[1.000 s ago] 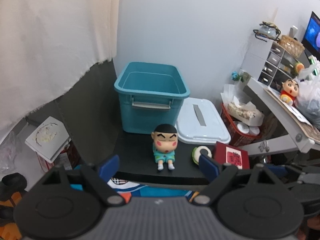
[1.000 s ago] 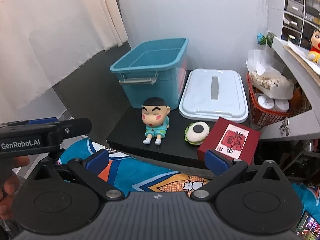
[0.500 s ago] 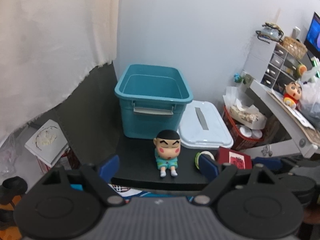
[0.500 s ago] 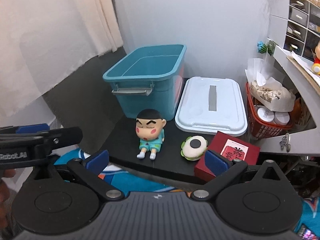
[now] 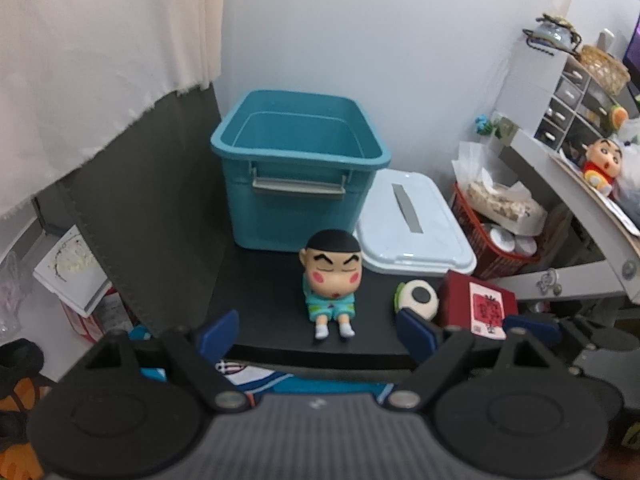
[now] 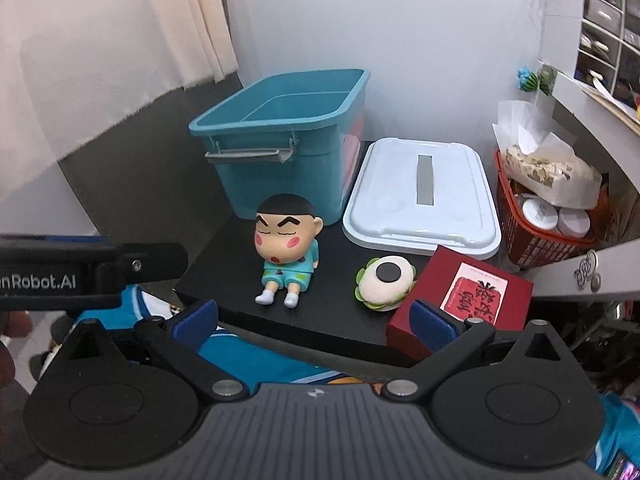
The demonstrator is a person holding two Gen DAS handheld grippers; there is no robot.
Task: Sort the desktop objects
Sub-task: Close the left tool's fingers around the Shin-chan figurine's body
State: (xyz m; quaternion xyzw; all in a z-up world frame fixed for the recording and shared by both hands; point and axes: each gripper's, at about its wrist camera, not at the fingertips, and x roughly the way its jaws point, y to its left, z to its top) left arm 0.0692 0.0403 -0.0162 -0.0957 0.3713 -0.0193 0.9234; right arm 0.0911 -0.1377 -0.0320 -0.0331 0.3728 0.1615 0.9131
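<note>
Teal plastic storage bin (image 5: 298, 168) stands open and empty at the back of the black tabletop (image 6: 320, 316), grey handle facing the person. Its pale blue flat lid (image 6: 420, 196) lies just beside it on the right. In front sit the three things to sort: a seated cartoon boy figurine in teal pyjamas (image 6: 286, 248), a round white squishy toy with a black dot and green frill (image 6: 384, 282), and a dark red square box with a printed label (image 6: 468, 300), which is touching or nearly touching the squishy.

Left gripper (image 5: 316, 334) hovers short of the table edge, blue-padded fingers spread wide, nothing between them, lined up roughly on the figurine. Right gripper (image 6: 312, 320) likewise spread and empty, near the red box corner.

Judgement: sorting not started; likely first pick is the figurine. Best to close across the narrow pyjama body, not the big round head, which looks slippery and top-heavy. Lift clear of the bin rim before dropping in.

Room: white wall, cream curtain (image 5: 100, 60) on the left, red mesh basket (image 6: 540, 240) of packets and a grey desk edge on the right, cluttered small drawers beyond. Blue patterned clothing shows below the table edge.
</note>
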